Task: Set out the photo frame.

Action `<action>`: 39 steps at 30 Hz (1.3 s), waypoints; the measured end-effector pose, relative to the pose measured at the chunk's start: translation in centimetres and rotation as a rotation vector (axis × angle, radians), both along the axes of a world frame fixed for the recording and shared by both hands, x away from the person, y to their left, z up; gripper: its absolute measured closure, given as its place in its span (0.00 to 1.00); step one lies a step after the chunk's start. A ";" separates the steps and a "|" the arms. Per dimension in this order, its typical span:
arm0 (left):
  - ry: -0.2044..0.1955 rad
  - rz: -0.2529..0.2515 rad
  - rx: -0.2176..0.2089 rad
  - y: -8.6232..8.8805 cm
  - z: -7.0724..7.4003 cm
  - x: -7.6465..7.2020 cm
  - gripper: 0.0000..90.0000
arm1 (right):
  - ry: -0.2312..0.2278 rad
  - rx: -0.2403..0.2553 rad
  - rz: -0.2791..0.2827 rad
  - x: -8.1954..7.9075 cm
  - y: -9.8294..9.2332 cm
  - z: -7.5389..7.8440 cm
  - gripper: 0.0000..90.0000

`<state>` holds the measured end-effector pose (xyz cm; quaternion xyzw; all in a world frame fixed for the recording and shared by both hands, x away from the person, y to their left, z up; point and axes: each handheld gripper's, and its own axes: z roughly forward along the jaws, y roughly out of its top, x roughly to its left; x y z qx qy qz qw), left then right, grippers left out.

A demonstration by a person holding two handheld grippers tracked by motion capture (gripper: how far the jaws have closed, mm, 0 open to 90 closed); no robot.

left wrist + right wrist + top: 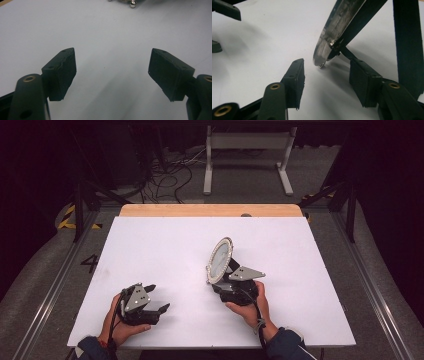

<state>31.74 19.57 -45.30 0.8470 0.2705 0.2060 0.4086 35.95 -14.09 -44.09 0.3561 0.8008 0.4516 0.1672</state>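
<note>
From the high view, an oval mirror (220,260) with a beaded silver rim stands tilted mid-table (165,245), just before the right gripper (231,276); the left gripper (157,299) sits well apart near the front edge.

Left gripper view: rubbery black pads (62,73) spread over bare white surface.

Right gripper view: jaws apart (nothing pinched), the mirror's shiny edge (337,27) and black prop (362,17) just ahead.

Our two black two-jaw grippers, left gripper (159,299) and right gripper (223,276), both low, jaws apart, nothing gripped.
</note>
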 end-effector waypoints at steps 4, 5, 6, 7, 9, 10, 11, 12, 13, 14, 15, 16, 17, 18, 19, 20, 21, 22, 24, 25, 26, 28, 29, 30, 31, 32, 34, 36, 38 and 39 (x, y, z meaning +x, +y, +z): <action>-0.002 0.001 0.006 -0.2 -0.1 0.1 0.26 | 0.005 0.027 -0.029 0.4 0.5 -0.1 0.51; -0.002 0.001 0.006 -0.2 -0.1 0.1 0.26 | 0.005 0.027 -0.029 0.4 0.5 -0.1 0.51; 0.001 -0.001 0.013 -0.3 -0.2 0.0 0.26 | 0.012 0.040 -0.034 0.5 0.6 -0.1 0.51; 0.001 -0.008 0.019 -0.4 -0.3 0.1 0.26 | 0.023 0.058 -0.035 0.6 0.8 -0.2 0.51; 0.002 -0.009 0.021 -0.4 -0.3 0.1 0.25 | 0.016 0.064 -0.046 0.7 1.0 -0.3 0.51; 0.003 -0.008 0.021 -0.4 -0.3 0.1 0.25 | 0.012 0.064 -0.050 0.7 1.1 -0.3 0.51; 0.004 -0.007 0.020 -0.4 -0.3 0.1 0.25 | 0.007 0.062 -0.055 0.7 1.1 -0.3 0.51; 0.007 -0.005 0.019 -0.4 -0.4 0.1 0.25 | 0.006 0.062 -0.065 0.7 1.2 -0.4 0.52; 0.007 -0.004 0.021 -0.4 -0.4 0.1 0.25 | 0.008 0.067 -0.072 0.8 1.2 -0.4 0.52; 0.006 -0.006 0.025 -0.5 -0.4 0.1 0.25 | 0.013 0.069 -0.083 0.9 1.2 -0.3 0.52; 0.005 -0.007 0.026 -0.5 -0.4 0.1 0.25 | 0.013 0.072 -0.088 1.0 1.2 -0.3 0.53; 0.005 -0.010 0.029 -0.6 -0.4 0.1 0.25 | 0.012 0.082 -0.090 1.1 1.1 -0.2 0.53; 0.005 -0.013 0.029 -0.6 -0.4 0.1 0.25 | 0.008 0.088 -0.098 1.2 1.0 -0.2 0.54; 0.006 -0.015 0.030 -0.6 -0.5 0.1 0.25 | 0.006 0.099 -0.105 1.2 0.9 -0.2 0.56; 0.006 -0.015 0.032 -0.6 -0.5 0.2 0.25 | 0.011 0.106 -0.103 1.2 0.8 -0.2 0.57; 0.008 -0.014 0.033 -0.7 -0.5 0.2 0.25 | 0.014 0.108 -0.099 1.2 0.8 -0.2 0.59; 0.009 -0.013 0.035 -0.7 -0.6 0.2 0.25 | 0.013 0.110 -0.097 1.2 0.9 -0.2 0.61; 0.011 -0.014 0.036 -0.7 -0.6 0.2 0.25 | 0.007 0.110 -0.092 1.1 1.0 -0.1 0.64; 0.009 -0.018 0.038 -0.7 -0.5 0.2 0.25 | -0.005 0.103 -0.090 0.9 1.1 -0.1 0.67; 0.008 -0.017 0.040 -0.7 -0.5 0.2 0.25 | -0.005 0.106 -0.091 0.9 1.0 -0.1 0.67; 0.005 -0.017 0.047 -0.7 -0.5 0.2 0.25 | -0.005 0.107 -0.089 0.8 1.0 -0.1 0.67; 0.005 -0.021 0.050 -0.8 -0.5 0.2 0.25 | -0.001 0.108 -0.083 0.8 0.9 -0.1 0.68; 0.005 -0.023 0.049 -0.8 -0.5 0.2 0.25 | -0.001 0.108 -0.084 0.8 0.8 0.0 0.68; 0.004 -0.022 0.052 -0.8 -0.5 0.2 0.25 | -0.003 0.107 -0.083 0.7 0.8 0.0 0.69; 0.004 -0.022 0.052 -0.8 -0.5 0.2 0.25 | -0.003 0.107 -0.083 0.7 0.8 0.0 0.69; 0.005 -0.020 0.049 -0.8 -0.5 0.1 0.25 | -0.002 0.105 -0.080 0.7 0.7 0.0 0.69; 0.003 -0.018 0.047 -0.7 -0.4 0.1 0.25 | 0.003 0.103 -0.073 0.6 0.5 0.0 0.70; 0.000 -0.018 0.049 -0.7 -0.4 0.1 0.25 | 0.003 0.099 -0.062 0.4 0.3 0.0 0.71; 0.002 -0.017 0.051 -0.7 -0.4 0.1 0.25 | 0.003 0.099 -0.054 0.3 0.1 0.0 0.71; 0.002 -0.019 0.053 -0.7 -0.4 0.1 0.25 | 0.001 0.096 -0.051 0.2 0.0 0.0 0.71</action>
